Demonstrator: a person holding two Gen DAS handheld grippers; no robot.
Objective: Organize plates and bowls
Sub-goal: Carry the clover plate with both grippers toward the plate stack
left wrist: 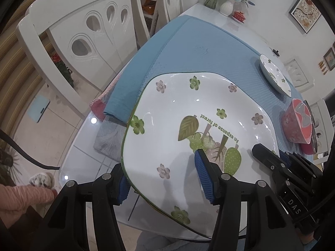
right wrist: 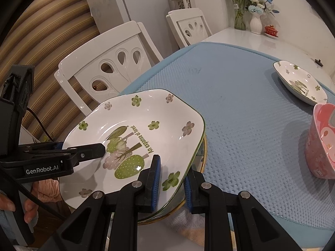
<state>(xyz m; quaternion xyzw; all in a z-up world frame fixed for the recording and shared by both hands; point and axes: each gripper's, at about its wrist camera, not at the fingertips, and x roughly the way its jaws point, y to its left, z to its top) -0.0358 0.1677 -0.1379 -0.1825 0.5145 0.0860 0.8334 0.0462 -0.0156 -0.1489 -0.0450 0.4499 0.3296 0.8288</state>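
Note:
A large white square plate (left wrist: 188, 129) with green and pink flowers and tree pictures is held over the table's near edge. My left gripper (left wrist: 163, 177) straddles its left rim, one blue pad on top, one underneath. My right gripper (right wrist: 172, 183) straddles its right rim the same way, and shows in the left wrist view (left wrist: 272, 163). The plate also shows in the right wrist view (right wrist: 142, 138), with the left gripper (right wrist: 83, 152) on its far side. A second matching plate (left wrist: 274, 75) (right wrist: 299, 83) and a pink bowl (left wrist: 297, 123) (right wrist: 320, 142) sit on the blue mat at right.
A blue mat (right wrist: 240, 115) covers the glass table (left wrist: 83, 159). White chairs (left wrist: 83, 37) (right wrist: 117, 62) stand along the left side. Vases with flowers (right wrist: 255, 18) and a small red pot (right wrist: 271, 30) stand at the far end.

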